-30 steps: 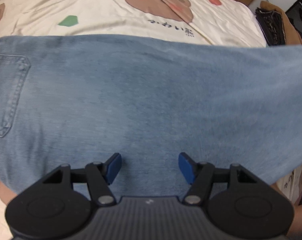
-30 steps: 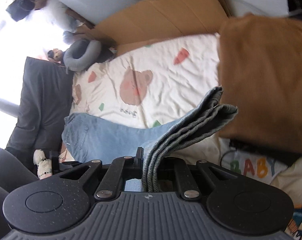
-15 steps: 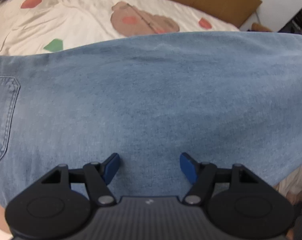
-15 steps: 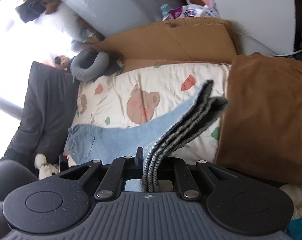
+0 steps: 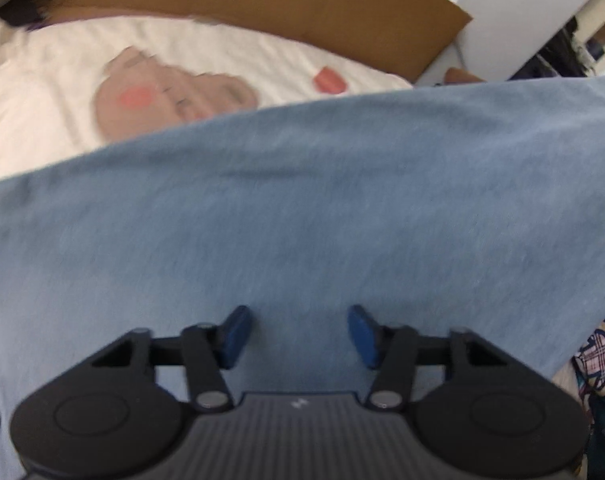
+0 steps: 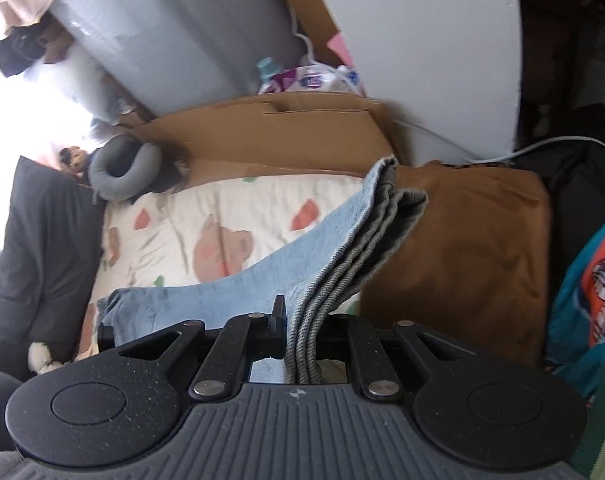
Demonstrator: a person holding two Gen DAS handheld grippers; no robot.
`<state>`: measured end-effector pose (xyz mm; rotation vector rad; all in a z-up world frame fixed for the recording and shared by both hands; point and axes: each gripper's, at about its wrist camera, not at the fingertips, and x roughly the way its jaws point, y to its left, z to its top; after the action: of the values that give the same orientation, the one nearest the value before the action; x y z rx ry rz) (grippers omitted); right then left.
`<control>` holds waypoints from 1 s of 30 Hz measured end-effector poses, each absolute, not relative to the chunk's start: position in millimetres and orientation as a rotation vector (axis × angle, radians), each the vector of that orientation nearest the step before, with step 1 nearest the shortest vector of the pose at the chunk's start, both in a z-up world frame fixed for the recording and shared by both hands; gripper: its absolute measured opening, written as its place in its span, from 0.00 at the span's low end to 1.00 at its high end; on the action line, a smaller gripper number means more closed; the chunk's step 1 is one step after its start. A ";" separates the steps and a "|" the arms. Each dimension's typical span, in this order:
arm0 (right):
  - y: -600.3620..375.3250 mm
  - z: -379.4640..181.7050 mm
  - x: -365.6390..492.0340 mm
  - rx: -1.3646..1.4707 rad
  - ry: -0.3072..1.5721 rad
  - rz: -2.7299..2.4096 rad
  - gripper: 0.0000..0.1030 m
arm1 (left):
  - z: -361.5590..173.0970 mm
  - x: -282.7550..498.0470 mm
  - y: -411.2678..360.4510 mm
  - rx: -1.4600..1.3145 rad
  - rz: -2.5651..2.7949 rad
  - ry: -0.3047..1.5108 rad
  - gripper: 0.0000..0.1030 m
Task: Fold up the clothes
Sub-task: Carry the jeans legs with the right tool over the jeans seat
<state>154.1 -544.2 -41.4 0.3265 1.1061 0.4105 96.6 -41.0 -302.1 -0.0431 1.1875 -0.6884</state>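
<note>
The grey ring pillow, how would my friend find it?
Look at the bed sheet with bears on it. At its far corner, beside the cardboard, lies the neck pillow. It is the only grey, curled, ring-shaped thing there.

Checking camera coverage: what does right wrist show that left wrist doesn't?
Right wrist only: the right gripper shut on the stacked hem edges of the light blue denim jeans, a brown folded blanket, a grey neck pillow.
Left wrist only: the left gripper open over flat denim.
Both: the jeans, the cream bear-print bedsheet, the brown cardboard.
</note>
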 end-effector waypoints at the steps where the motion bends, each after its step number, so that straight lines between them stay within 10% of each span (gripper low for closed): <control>1: -546.1 -42.3 155.6 0.325 1.111 0.400 0.08 | -304.4 99.8 -46.4 -0.034 -0.704 1.187 0.43; 30: -498.4 -49.4 173.1 0.280 1.205 0.404 0.09 | -347.7 180.5 -82.6 -0.071 -0.651 1.154 0.12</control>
<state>173.1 -498.4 -49.4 0.2804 1.2053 0.4036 180.5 -82.6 -347.7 -0.0713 1.1538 -0.6514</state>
